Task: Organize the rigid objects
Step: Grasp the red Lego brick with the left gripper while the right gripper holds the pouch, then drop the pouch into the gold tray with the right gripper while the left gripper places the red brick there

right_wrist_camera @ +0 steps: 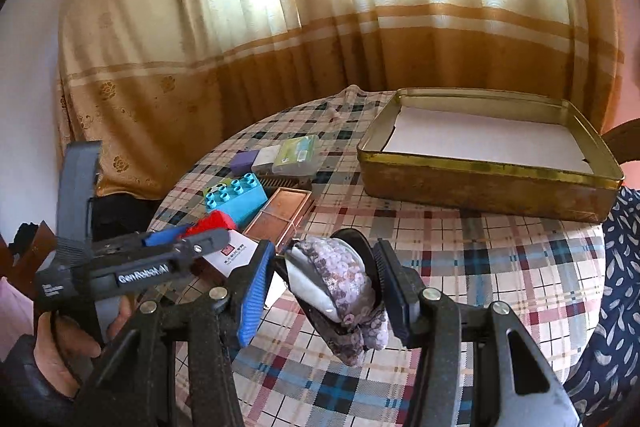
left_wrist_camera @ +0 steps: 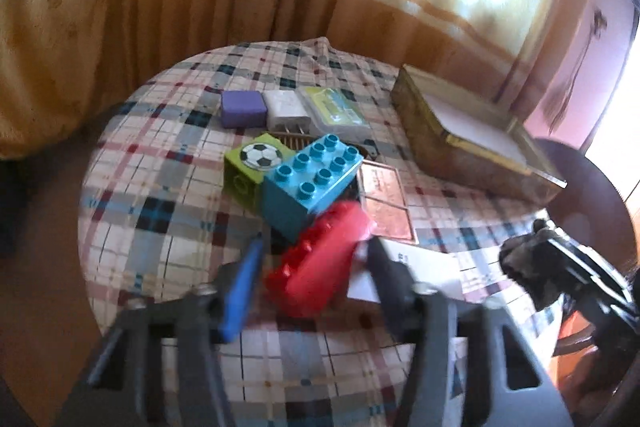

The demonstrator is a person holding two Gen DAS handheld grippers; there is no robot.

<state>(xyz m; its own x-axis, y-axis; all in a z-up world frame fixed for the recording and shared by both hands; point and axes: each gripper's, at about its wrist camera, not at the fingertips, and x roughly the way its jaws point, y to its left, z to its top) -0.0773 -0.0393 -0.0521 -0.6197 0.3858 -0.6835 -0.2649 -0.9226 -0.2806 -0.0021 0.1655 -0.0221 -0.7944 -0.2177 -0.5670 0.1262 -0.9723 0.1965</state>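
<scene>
My left gripper [left_wrist_camera: 316, 251] is shut on a red toy brick [left_wrist_camera: 320, 263] and holds it above the checked tablecloth; it also shows in the right wrist view [right_wrist_camera: 188, 233]. My right gripper [right_wrist_camera: 324, 263] is shut on a flowered purple pouch [right_wrist_camera: 340, 287], also seen at the right of the left wrist view [left_wrist_camera: 528, 263]. A blue studded brick [left_wrist_camera: 310, 181], a green football cube [left_wrist_camera: 252, 167], a purple block [left_wrist_camera: 243, 109], a white charger [left_wrist_camera: 286, 109], a clear case [left_wrist_camera: 334, 111] and a copper palette [left_wrist_camera: 386, 205] lie in a cluster. A gold tin [right_wrist_camera: 492, 163] stands open, lined with white paper.
A white card box [right_wrist_camera: 236, 253] lies under the left gripper. A brown comb [right_wrist_camera: 280, 181] lies partly under the blue brick. The round table's edge [left_wrist_camera: 92, 227] drops off at the left. Curtains hang behind the table. A person in a blue patterned garment [right_wrist_camera: 616, 287] is at the right.
</scene>
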